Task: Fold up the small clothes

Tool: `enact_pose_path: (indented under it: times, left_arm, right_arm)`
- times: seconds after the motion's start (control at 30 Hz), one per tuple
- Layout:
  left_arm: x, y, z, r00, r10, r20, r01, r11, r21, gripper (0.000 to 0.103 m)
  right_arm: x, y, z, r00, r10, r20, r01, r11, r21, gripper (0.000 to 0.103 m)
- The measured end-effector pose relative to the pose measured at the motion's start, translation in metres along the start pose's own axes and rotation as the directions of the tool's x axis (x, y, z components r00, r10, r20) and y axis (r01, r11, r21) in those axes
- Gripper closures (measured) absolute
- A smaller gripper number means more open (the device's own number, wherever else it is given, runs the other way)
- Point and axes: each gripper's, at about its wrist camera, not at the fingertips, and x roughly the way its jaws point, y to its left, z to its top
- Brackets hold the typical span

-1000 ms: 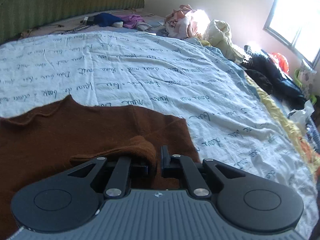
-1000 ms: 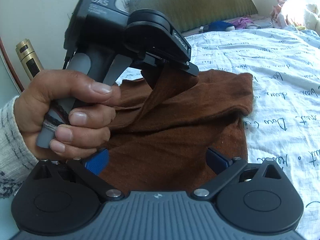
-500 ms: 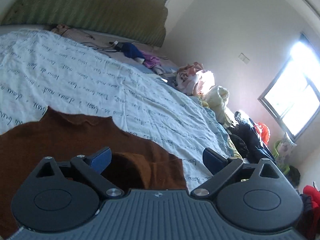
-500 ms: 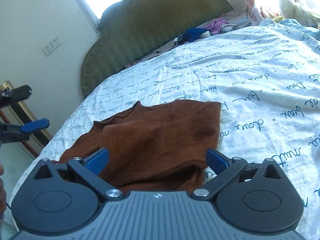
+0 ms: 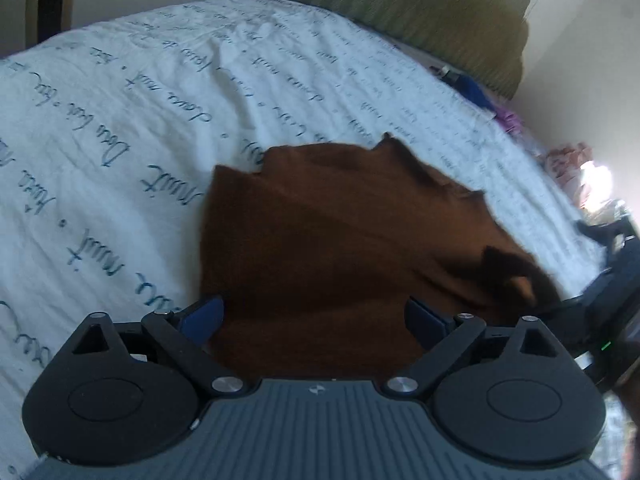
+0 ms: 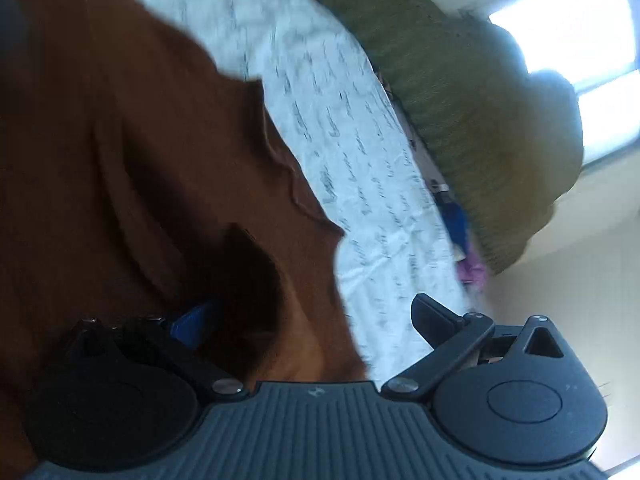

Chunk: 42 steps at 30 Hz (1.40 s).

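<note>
Rumpled brown knit garment (image 5: pixel 340 240) on script-printed sheet (image 5: pixel 120 120)

Left tongs (image 5: pixel 314 318) wide apart above a brown garment (image 5: pixel 340 240)

The brown garment lies on a white bedsheet (image 5: pixel 120 120) with blue handwriting print. Both blue pads (image 5: pixel 202 316) touch nothing. A green headboard (image 5: pixel 400 4) stands toward 12 o'clock, and the other tongs (image 5: pixel 600 304), blurred, meet the garment's edge at 3 o'clock.

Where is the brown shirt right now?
The brown shirt lies on the white bedsheet with writing, right in front of the open left gripper.
</note>
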Motion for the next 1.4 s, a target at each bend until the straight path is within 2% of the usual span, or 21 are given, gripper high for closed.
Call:
enact_pose_path:
  times: [0.03, 0.1, 0.13, 0.2, 0.23, 0.27, 0.33, 0.43, 0.47, 0.5, 0.57, 0.6, 0.73, 0.77, 0.83, 0.87, 0.9, 1.0, 1.07, 1.17, 1.4]
  left_arm:
    - [0.000, 0.002, -0.005, 1.000, 0.018, 0.012, -0.019, 1.000, 0.022, 0.007]
    - [-0.002, 0.006, -0.011, 1.000, 0.017, 0.020, -0.018, 0.998, 0.064, 0.006]
    - [-0.003, 0.008, -0.014, 1.000, 0.012, 0.024, -0.013, 0.997, 0.074, 0.006]
    - [-0.005, 0.012, -0.015, 1.000, -0.007, 0.024, 0.005, 0.997, 0.083, 0.006]
    - [-0.007, 0.012, -0.014, 1.000, -0.011, 0.021, 0.010, 0.996, 0.089, 0.006]
    - [-0.007, 0.012, -0.014, 1.000, -0.015, 0.019, 0.014, 0.996, 0.087, 0.006]
    - [-0.014, 0.017, -0.013, 0.999, -0.031, 0.024, 0.029, 0.998, 0.051, 0.006]
    - [-0.033, 0.017, -0.011, 0.994, -0.075, 0.077, 0.074, 0.997, 0.020, 0.006]
    - [-0.038, 0.015, -0.009, 0.990, -0.105, 0.092, 0.103, 0.994, 0.023, 0.005]
    - [-0.040, 0.011, -0.006, 0.986, -0.135, 0.094, 0.133, 0.991, 0.029, 0.003]
    - [-0.038, 0.001, 0.003, 0.987, -0.137, 0.085, 0.133, 0.990, 0.047, 0.003]
    - [-0.035, -0.003, 0.007, 0.990, -0.110, 0.083, 0.104, 0.992, 0.067, 0.003]
    - [-0.005, -0.004, 0.026, 0.999, 0.037, 0.022, -0.039, 0.994, 0.106, 0.008]
    - [0.001, -0.001, 0.029, 0.999, 0.052, 0.011, -0.053, 0.993, 0.105, 0.009]
    - [0.013, 0.011, 0.034, 0.999, 0.040, -0.027, -0.039, 0.997, 0.069, 0.019]
    - [0.019, 0.016, 0.035, 0.998, 0.042, -0.046, -0.039, 0.998, 0.058, 0.032]
    - [0.019, 0.019, 0.035, 0.997, 0.062, -0.035, -0.059, 0.996, 0.066, 0.045]
    - [0.013, 0.023, 0.038, 0.997, 0.067, -0.035, -0.065, 0.997, 0.045, 0.083]
    - [0.011, 0.021, 0.042, 0.998, 0.058, -0.034, -0.056, 0.997, 0.055, 0.091]
    - [0.008, 0.021, 0.046, 0.998, 0.064, -0.018, -0.063, 0.997, 0.053, 0.092]
    - [-0.007, 0.037, 0.054, 0.999, 0.019, 0.045, -0.018, 1.000, -0.020, 0.092]
  right_arm:
    - [0.012, -0.009, -0.011, 0.997, -0.021, -0.074, 0.023, 0.999, 0.023, 0.000]
    - [0.022, -0.055, -0.062, 0.984, 0.082, -0.161, -0.028, 0.949, 0.314, 0.000]
    - [0.018, -0.079, -0.098, 0.976, 0.144, -0.166, -0.044, 0.868, 0.494, 0.000]
    - [-0.001, -0.115, -0.170, 0.964, 0.251, -0.086, -0.093, 0.625, 0.775, 0.000]
    - [-0.012, -0.124, -0.199, 0.967, 0.247, -0.059, -0.081, 0.521, 0.850, 0.000]
    - [-0.021, -0.129, -0.219, 0.969, 0.241, -0.046, -0.073, 0.461, 0.884, 0.000]
    - [-0.031, -0.140, -0.249, 0.959, 0.270, 0.084, -0.170, 0.313, 0.934, 0.000]
    - [-0.028, -0.151, -0.277, 0.905, 0.273, 0.325, -0.353, 0.059, 0.934, 0.000]
    - [-0.024, -0.151, -0.279, 0.891, 0.274, 0.362, -0.378, 0.006, 0.926, 0.000]
    - [-0.018, -0.150, -0.277, 0.883, 0.287, 0.370, -0.384, -0.008, 0.923, 0.002]
    - [-0.003, -0.143, -0.274, 0.890, 0.323, 0.321, -0.346, 0.020, 0.938, 0.024]
    - [0.004, -0.138, -0.277, 0.885, 0.358, 0.298, -0.325, 0.015, 0.946, 0.043]
    - [0.021, -0.117, -0.305, 0.820, 0.405, 0.404, -0.365, -0.172, 0.915, 0.046]
    - [0.024, -0.113, -0.307, 0.809, 0.420, 0.411, -0.368, -0.182, 0.912, 0.046]
    - [0.026, -0.107, -0.302, 0.805, 0.436, 0.402, -0.379, -0.144, 0.914, 0.052]
    - [0.024, -0.106, -0.299, 0.810, 0.432, 0.396, -0.386, -0.116, 0.915, 0.066]
    - [0.021, -0.105, -0.297, 0.816, 0.427, 0.390, -0.394, -0.083, 0.915, 0.102]
    - [0.006, -0.107, -0.291, 0.842, 0.382, 0.381, -0.410, -0.005, 0.912, 0.101]
    - [-0.006, -0.113, -0.285, 0.854, 0.346, 0.388, -0.424, 0.030, 0.905, 0.101]
    - [-0.022, -0.126, -0.268, 0.857, 0.305, 0.415, -0.458, 0.084, 0.885, 0.101]
    - [-0.033, -0.164, -0.212, 0.832, 0.269, 0.486, -0.539, 0.183, 0.822, 0.102]
